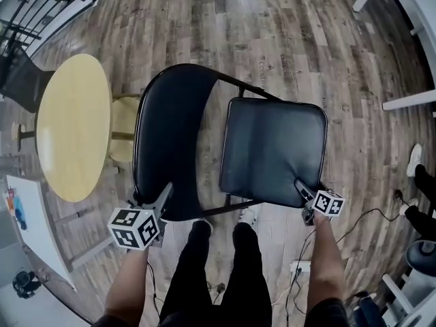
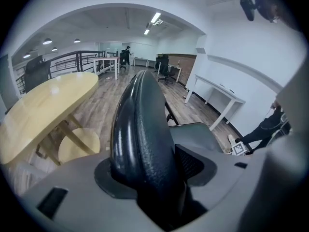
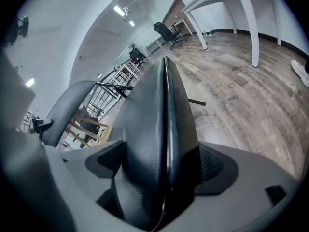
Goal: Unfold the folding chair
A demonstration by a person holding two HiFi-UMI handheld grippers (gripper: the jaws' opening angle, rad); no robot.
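Observation:
The black folding chair stands on the wood floor in front of me, its padded backrest (image 1: pixel 170 135) at the left and its square seat pad (image 1: pixel 272 148) at the right. My left gripper (image 1: pixel 165 193) is at the backrest's near lower edge. In the left gripper view that edge (image 2: pixel 140 129) runs between the jaws of the left gripper (image 2: pixel 149 173), which stand wide around it. My right gripper (image 1: pixel 300 184) is at the seat's near right corner. In the right gripper view the seat's edge (image 3: pixel 159 129) lies between the wide jaws of the right gripper (image 3: pixel 161 173), with a dark gap on its right side.
A round yellow table (image 1: pixel 71 125) and a low stool (image 1: pixel 124 128) stand close on the chair's left. A white desk (image 1: pixel 415 19) is at the far right. My legs (image 1: pixel 218 271) are just behind the chair, with a power strip (image 1: pixel 300 268) and cables on the floor.

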